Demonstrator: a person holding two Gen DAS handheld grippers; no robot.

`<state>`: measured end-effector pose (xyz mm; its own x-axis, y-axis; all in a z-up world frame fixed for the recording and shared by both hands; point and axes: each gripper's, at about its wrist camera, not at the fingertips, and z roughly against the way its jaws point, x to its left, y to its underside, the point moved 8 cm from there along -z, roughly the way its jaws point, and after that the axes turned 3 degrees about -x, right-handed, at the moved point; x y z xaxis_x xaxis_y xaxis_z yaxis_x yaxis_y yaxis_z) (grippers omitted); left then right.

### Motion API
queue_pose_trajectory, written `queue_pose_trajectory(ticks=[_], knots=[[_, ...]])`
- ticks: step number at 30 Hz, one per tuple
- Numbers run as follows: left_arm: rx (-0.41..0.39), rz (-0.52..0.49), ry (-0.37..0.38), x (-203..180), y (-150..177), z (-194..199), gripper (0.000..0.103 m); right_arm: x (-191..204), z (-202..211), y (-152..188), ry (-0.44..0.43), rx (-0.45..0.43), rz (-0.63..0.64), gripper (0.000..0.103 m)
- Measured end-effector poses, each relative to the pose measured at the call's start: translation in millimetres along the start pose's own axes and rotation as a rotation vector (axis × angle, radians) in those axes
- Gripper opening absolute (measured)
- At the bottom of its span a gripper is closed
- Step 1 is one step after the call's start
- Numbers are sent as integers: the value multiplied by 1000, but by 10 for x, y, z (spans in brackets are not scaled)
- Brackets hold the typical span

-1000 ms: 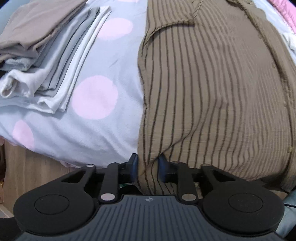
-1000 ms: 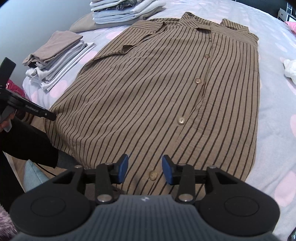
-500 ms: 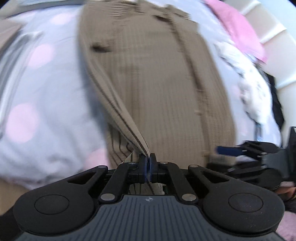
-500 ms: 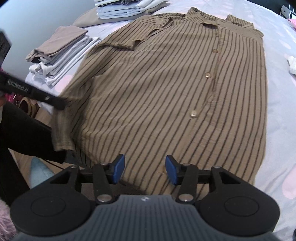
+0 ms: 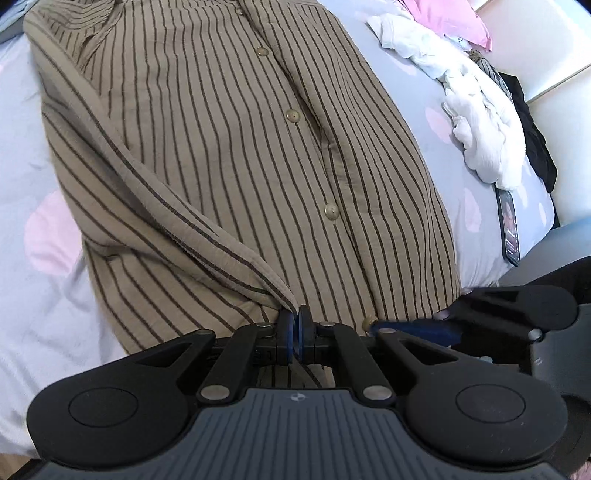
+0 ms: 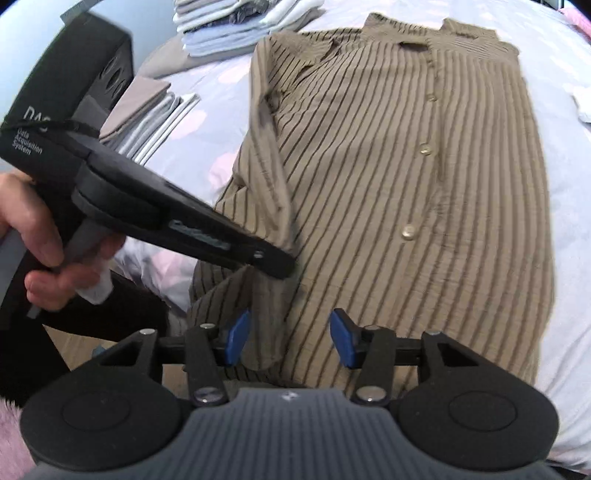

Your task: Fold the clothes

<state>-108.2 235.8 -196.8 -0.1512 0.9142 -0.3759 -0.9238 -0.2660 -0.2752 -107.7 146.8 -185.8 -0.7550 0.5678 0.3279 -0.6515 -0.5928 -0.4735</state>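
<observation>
A brown striped button shirt (image 5: 236,147) lies front up on a grey bedsheet with pink dots (image 5: 26,110). My left gripper (image 5: 294,328) is shut on the shirt's left side edge near the hem and has folded it over onto the front. It also shows in the right wrist view (image 6: 284,267), pinching the fold. My right gripper (image 6: 290,341) is open over the shirt's hem (image 6: 369,221), with fabric between its jaws. It also shows at the right of the left wrist view (image 5: 410,326).
Stacks of folded clothes (image 6: 155,110) lie left of the shirt and another stack (image 6: 240,26) at the back. A white crumpled garment (image 5: 476,110), a black garment (image 5: 535,136) and a phone (image 5: 509,229) lie to the right.
My left gripper closed on the shirt's left edge and carried it rightward over the front, toward my right gripper. My right gripper stayed open at the hem.
</observation>
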Motion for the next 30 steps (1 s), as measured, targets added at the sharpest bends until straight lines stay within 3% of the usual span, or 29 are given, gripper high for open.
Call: queue_pose_trajectory(ticks=[6,10,12,16,18,21,26,30], knots=[[-12,18,14,38,-48,-20,1,64,-293,-61,-20,47,-13,49],[-21,35,18,60,-58,2,3,73,-349,-14,6,65,10,16],[-30,40,17,68,-81,68,18,51,-347,-2,4,61,2,6],[-56,54,3,208,-213,328,32,16,-322,3,-3,55,-8,5],[-73,47,-45,380,-335,486,42,22,-314,4,0,59,1,5],[-122,45,-156,748,-587,715,42,48,-304,11,0,68,20,5],[-238,183,-192,1466,-1181,989,42,94,-282,38,-22,83,30,5],[-299,212,-251,1937,-1681,1008,42,101,-286,50,-34,99,32,5]])
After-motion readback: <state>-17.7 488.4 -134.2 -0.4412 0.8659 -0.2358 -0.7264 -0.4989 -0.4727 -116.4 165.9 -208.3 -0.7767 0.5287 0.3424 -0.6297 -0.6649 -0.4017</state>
